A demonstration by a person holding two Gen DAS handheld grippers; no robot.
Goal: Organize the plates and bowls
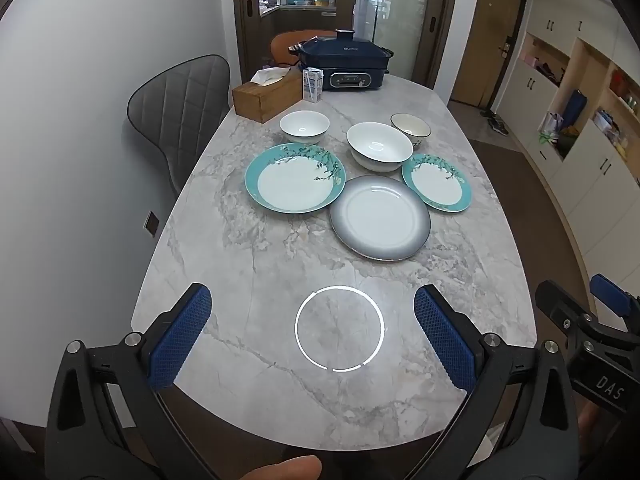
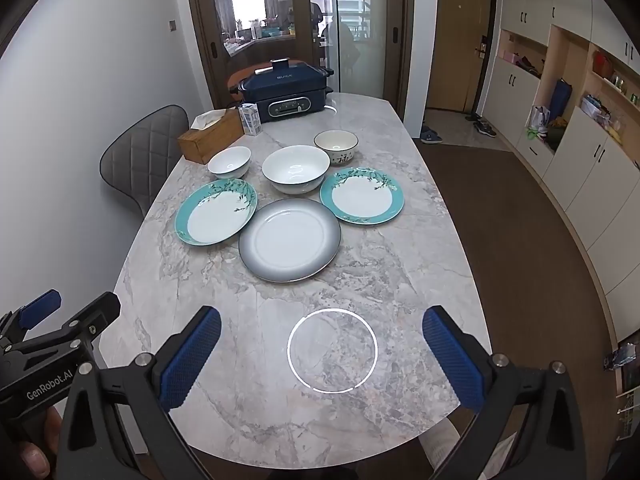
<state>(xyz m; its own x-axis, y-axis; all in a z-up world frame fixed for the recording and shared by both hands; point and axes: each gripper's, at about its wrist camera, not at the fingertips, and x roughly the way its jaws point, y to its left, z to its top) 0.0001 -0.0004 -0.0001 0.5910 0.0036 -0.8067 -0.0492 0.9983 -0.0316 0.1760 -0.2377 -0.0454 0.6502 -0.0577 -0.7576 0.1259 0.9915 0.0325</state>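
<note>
On the marble table (image 1: 248, 264) lie a large teal-rimmed plate (image 1: 295, 178) (image 2: 216, 212), a grey-rimmed plate (image 1: 380, 218) (image 2: 289, 240) and a smaller teal-rimmed plate (image 1: 436, 182) (image 2: 361, 196). Behind them stand a small white bowl (image 1: 305, 126) (image 2: 229, 161), a large white bowl (image 1: 379, 146) (image 2: 296, 168) and a dark-rimmed patterned bowl (image 1: 411, 126) (image 2: 336, 146). My left gripper (image 1: 312, 320) is open and empty above the near table edge. My right gripper (image 2: 322, 344) is open and empty beside it.
A wooden tissue box (image 1: 266, 94), a small carton (image 1: 313, 84) and a blue electric cooker (image 1: 344, 64) stand at the table's far end. A grey chair (image 1: 180, 112) is on the left. Cabinets (image 2: 580, 152) line the right wall.
</note>
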